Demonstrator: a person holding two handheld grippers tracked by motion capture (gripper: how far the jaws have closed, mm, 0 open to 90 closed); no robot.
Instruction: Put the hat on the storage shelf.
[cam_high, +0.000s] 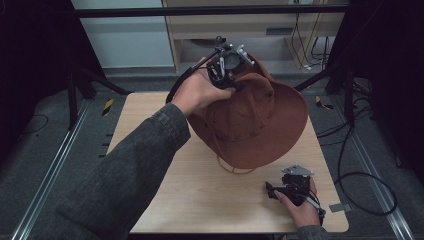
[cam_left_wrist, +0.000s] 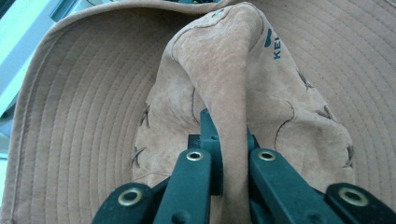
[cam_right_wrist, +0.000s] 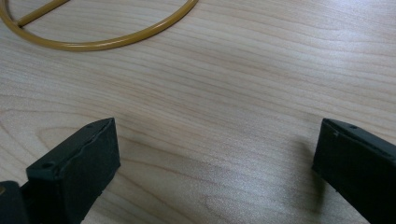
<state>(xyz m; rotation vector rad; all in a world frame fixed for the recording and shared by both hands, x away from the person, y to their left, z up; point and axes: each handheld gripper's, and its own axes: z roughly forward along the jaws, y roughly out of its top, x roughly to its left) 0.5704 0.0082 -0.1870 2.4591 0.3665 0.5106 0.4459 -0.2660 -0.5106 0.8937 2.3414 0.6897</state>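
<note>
A brown suede wide-brimmed hat (cam_high: 250, 120) hangs tilted over the wooden table (cam_high: 200, 200), its brim low near the table's middle. My left gripper (cam_high: 231, 80) is held up at the back and is shut on a pinched fold of the hat's crown (cam_left_wrist: 224, 93); in the left gripper view the jaws squeeze that fold between them. The hat's tan chin cord (cam_high: 235, 171) loops down onto the table, and the cord (cam_right_wrist: 93, 45) lies ahead of my right gripper (cam_right_wrist: 215, 154). My right gripper (cam_high: 272, 191) rests on the table at the front right, open, with nothing between its jaws.
A small grey tag (cam_high: 340, 206) lies at the table's front right corner. Black frame legs (cam_high: 75, 95) stand to both sides, and cables (cam_high: 365, 180) trail over the floor on the right. A cabinet (cam_high: 240, 25) stands behind the table.
</note>
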